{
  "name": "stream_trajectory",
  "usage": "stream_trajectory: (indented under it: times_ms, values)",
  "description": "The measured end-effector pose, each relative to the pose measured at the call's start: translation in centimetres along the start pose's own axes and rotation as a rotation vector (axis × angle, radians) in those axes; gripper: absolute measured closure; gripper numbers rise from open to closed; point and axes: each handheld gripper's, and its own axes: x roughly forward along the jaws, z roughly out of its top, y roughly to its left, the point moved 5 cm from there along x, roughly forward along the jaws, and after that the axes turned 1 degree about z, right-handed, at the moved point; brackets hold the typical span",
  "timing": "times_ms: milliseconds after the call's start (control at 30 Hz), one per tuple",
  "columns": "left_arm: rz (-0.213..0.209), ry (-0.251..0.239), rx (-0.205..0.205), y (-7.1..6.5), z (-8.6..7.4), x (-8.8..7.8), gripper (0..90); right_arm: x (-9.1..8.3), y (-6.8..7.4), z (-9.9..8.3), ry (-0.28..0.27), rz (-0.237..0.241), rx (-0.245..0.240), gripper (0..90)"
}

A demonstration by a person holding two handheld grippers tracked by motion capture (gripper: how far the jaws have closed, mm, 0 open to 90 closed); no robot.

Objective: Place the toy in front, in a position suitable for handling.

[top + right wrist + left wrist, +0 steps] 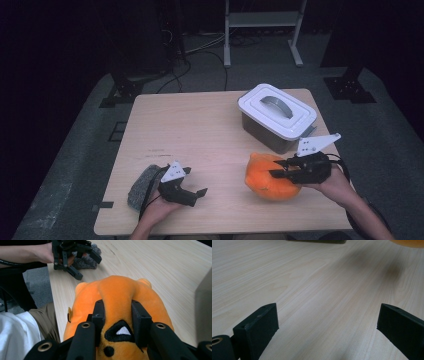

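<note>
open middle: bare table (200,130) between both hands
far right: white-lidded box (276,116) blocks
near left: grey cloth (142,185)

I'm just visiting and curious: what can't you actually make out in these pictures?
- Box: its contents, high view; the white lid covers them.
- Orange plush: its face, right gripper view; the right tool, clamped on it, and the bottom edge cut it off.
- Grey thing: what it is, high view; small, and the left hand covers part.
- Plush: left gripper view; a blurred sliver at the top edge.
</note>
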Motion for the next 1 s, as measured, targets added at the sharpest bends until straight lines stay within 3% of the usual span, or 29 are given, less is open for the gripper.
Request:
stream_trajectory:
  times_ms: [1000]
  values:
    - [0.004, -0.016, -0.02, 0.6, 0.1, -0.6, 2.8, 6.7, 0.7, 2.2, 0.049, 0.111, -0.045, 67.1]
